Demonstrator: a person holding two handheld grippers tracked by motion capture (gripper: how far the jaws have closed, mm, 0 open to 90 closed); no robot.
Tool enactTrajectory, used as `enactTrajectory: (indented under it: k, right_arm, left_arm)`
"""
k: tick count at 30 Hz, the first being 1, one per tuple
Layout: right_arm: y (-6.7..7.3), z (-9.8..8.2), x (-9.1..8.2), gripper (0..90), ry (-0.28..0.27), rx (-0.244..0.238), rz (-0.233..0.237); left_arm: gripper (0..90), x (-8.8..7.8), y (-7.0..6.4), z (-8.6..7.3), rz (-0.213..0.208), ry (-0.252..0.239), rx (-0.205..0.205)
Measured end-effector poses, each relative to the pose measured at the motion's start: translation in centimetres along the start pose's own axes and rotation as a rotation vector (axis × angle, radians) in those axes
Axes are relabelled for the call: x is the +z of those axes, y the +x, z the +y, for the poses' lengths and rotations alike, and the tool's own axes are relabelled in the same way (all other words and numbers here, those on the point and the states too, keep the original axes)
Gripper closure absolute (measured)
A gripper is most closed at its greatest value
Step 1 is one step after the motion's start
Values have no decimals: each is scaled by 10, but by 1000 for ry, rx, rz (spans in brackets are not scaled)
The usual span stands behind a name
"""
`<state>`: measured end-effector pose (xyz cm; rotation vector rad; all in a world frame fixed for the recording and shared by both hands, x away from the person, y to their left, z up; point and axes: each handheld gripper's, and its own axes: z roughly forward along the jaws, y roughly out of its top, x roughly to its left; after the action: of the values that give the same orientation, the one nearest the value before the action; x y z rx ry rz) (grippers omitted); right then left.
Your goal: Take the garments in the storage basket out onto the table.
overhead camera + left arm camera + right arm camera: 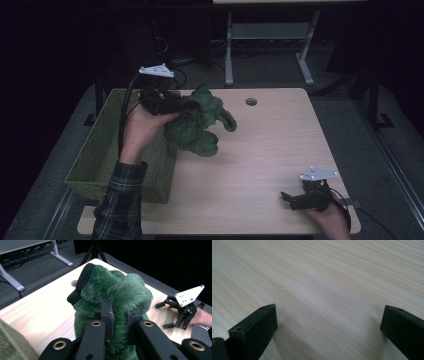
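the left gripper [117,315] pinches a soft, light green fleece garment with a black ribbed cuff [197,122], hanging limp just right of the woven green basket [95,165]; bunched folds hold best. the right gripper [290,199] rests spread, empty, near right.

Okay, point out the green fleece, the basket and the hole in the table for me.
green fleece [117,290], left gripper view, on the fuzzy bulge above the tool that grips it.
basket [102,165], high view, on its woven left wall.
hole in the table [251,102], high view, on the round opening near the far edge.
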<state>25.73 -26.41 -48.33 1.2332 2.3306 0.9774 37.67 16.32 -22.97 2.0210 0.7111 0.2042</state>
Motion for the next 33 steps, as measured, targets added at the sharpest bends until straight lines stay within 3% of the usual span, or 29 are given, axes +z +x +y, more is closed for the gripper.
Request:
enactTrajectory:
  k: [23,29,31,33]
  right_arm:
    - [0,0,0,5,-1,1,-1]
    - [0,0,0,5,-2,2,0]
    - [0,0,0,5,-3,2,0]
    - [0,0,0,5,-2,2,0]
  left_arm:
    - [814,85,-32,-2,-33,29,-6]
    - [813,116,-39,-13,-63,60,-2]
    - [814,122,-40,-15,-69,64,-9]
    - [813,138,-41,-24,-81,81,-22]
